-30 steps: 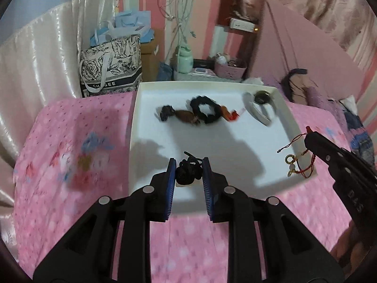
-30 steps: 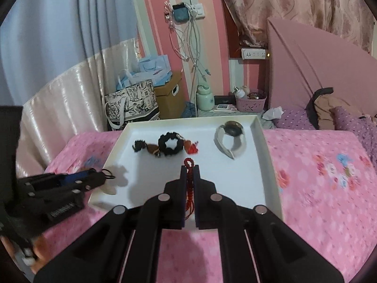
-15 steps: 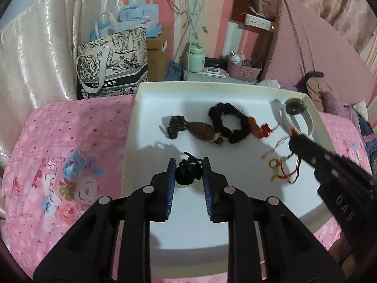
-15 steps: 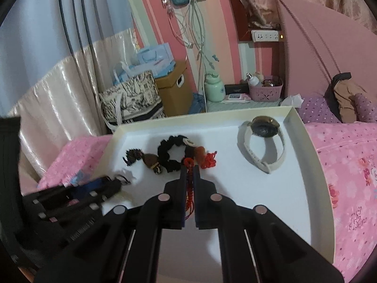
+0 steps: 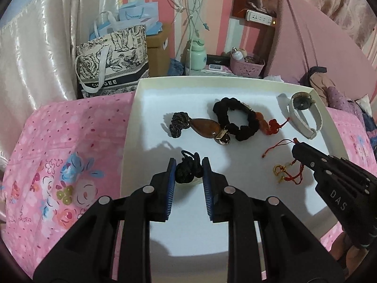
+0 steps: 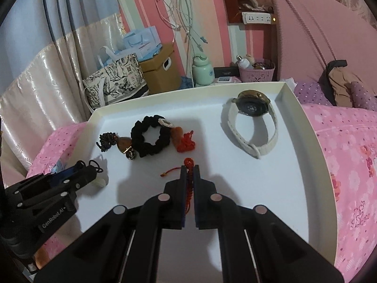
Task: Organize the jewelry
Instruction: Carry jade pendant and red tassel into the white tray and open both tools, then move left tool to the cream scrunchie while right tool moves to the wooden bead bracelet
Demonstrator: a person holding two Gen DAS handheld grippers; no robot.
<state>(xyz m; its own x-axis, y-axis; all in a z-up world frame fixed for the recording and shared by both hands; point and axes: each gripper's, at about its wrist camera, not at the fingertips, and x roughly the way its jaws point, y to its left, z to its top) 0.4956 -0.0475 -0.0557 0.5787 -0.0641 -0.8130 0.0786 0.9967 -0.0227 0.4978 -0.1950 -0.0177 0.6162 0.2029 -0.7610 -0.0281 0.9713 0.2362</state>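
Observation:
A white tray (image 5: 235, 214) lies on the pink bed. My left gripper (image 5: 188, 165) is shut on a black knotted cord with a pale piece (image 5: 187, 172), low over the tray's near left part. My right gripper (image 6: 189, 172) is shut on a red cord bracelet (image 6: 189, 165); its gold charm (image 5: 280, 171) dangles just above the tray floor. Further back lie a brown pendant on dark cord (image 5: 205, 128), a black scrunchie (image 5: 235, 122), an orange and red knot charm (image 5: 271, 125) and a white-strapped watch (image 5: 304, 115).
The pink floral bedspread (image 5: 59, 165) surrounds the tray. Behind the bed stand a printed tote bag (image 5: 113, 68), a cardboard box (image 6: 162, 70), a green bottle (image 6: 202, 70) and a pink basket (image 6: 256, 73). Clothes (image 6: 341, 87) lie by the padded headboard.
Both grippers have come forward and down over the tray with their pieces still held. The red cord's charm now hangs close to the tray floor.

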